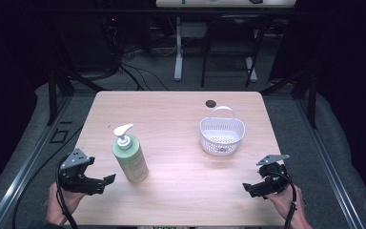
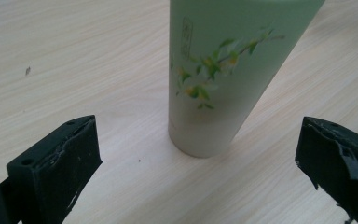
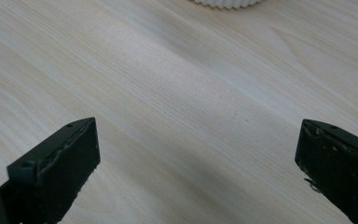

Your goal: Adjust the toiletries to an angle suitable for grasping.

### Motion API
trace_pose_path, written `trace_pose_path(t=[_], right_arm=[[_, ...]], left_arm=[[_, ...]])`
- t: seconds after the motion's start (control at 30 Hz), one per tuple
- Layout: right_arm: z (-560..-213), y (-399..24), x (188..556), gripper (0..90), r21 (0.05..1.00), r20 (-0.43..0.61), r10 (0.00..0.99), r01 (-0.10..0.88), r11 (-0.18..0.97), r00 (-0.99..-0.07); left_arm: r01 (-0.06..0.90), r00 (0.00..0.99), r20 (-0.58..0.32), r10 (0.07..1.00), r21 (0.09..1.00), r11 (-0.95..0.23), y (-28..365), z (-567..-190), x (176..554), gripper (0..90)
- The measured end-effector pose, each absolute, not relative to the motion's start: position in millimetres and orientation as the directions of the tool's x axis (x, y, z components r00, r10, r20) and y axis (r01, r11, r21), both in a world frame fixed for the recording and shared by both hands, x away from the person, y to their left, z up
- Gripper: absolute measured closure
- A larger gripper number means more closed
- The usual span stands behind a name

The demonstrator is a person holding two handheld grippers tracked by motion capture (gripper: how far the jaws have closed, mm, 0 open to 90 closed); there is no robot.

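Lab: dark curtains [image 1: 343,71], floor cables [image 1: 138,71]

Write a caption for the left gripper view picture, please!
Open left gripper faces a green bottle standing on the wooden table.

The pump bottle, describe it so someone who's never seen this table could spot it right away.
On the wooden table, look at the left half, just ahead of the left tool, whose jaws stand open toward it. The bottle stands upright there, pale green with a white pump top and a printed flowering sprig. The only other container is a white basket on the right.
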State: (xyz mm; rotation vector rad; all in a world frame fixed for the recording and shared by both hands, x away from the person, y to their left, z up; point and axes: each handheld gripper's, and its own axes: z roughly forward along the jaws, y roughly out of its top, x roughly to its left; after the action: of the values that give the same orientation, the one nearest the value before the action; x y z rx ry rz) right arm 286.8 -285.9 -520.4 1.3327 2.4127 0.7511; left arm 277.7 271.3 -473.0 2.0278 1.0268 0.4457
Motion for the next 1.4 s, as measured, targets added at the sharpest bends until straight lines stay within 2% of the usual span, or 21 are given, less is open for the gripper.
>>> trace_pose_path(t=[0.37,0.6,1.4], right_arm=[[-520.9,-284.7,287.6,0.0,0.567,-0.002,0.843,0.694,0.443,-0.537],[-522.1,-284.1,288.1,0.0,0.558,-0.001,0.840,0.697,0.451,-0.543],[-521.0,-284.5,287.2,0.0,0.563,0.000,0.836,0.692,0.453,-0.548]], left_arm=[[0.458,0.638,-0.061,0.767,0.831,-0.315,259.5,-461.7,279.0,0.0],[0.392,0.636,-0.043,0.771,0.878,-0.274,251.3,-453.5,279.3,0.0],[0.359,0.651,-0.030,0.758,0.893,-0.273,225.0,-457.6,301.9,0.0]])
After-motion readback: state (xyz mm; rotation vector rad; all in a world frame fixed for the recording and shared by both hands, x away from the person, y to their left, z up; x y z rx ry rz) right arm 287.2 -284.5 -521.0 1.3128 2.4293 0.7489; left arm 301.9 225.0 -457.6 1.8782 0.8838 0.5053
